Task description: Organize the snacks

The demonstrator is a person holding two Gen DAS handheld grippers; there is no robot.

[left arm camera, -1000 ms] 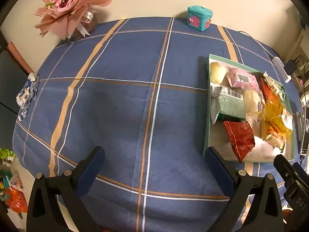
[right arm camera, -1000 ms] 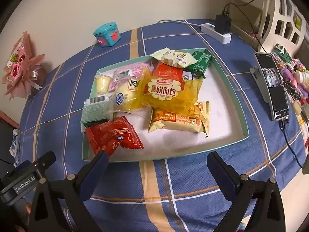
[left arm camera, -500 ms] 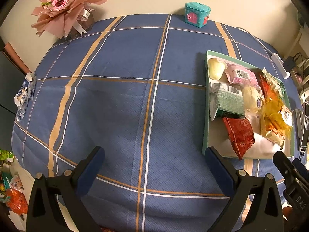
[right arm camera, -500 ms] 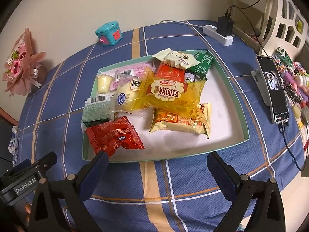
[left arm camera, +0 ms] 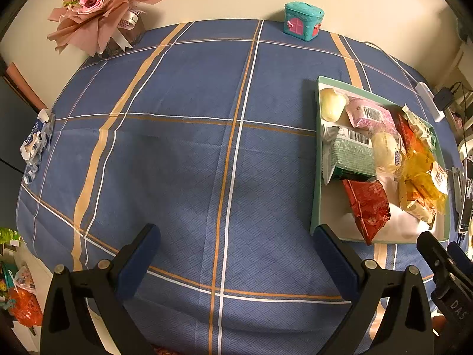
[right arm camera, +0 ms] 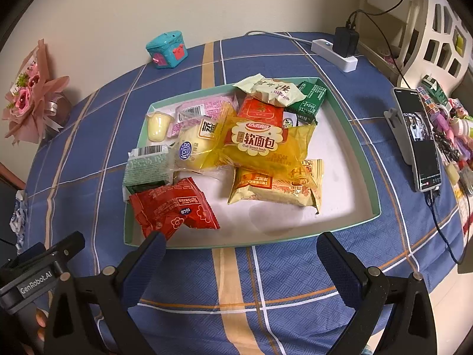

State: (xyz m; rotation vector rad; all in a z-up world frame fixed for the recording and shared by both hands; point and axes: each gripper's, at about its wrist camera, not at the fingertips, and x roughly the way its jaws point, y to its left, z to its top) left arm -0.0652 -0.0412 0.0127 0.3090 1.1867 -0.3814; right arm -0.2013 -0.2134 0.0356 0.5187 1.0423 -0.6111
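- Snacks sit piled in a shallow green tray (right arm camera: 366, 159) on a table with a blue checked cloth (left arm camera: 183, 153).
- Nearest the right gripper (right arm camera: 241, 254) is a red packet (right arm camera: 173, 210), lying in the tray's front left corner (one end pokes up against the rim).
- Just behind the red packet is a pale green packet (right arm camera: 146, 167) with a barcode on top.
- A big see-through yellow bread bag (right arm camera: 263, 146) lies in the middle, partly on top of a yellow packet (right arm camera: 276, 186).
- A round yellow bun (right arm camera: 192, 149) in clear wrap touches the bread bag's left side.
- A small pale jelly cup (right arm camera: 158, 124) stands in the back left corner, beside a pink packet (right arm camera: 204, 108).
- At the back are a cream packet (right arm camera: 270, 90) and a dark green packet (right arm camera: 309, 100).
- The right gripper hangs over the cloth just in front of the tray, its jaws spread wide and holding nothing.
- The left gripper (left arm camera: 233, 247) hangs over bare cloth to the left of the tray, jaws also wide apart and holding nothing.
- A teal toy box (left arm camera: 303, 20) and a pink flower bunch (left arm camera: 100, 3) sit at the far edge by the wall.
- A phone (right arm camera: 419, 139) lies right of the tray.
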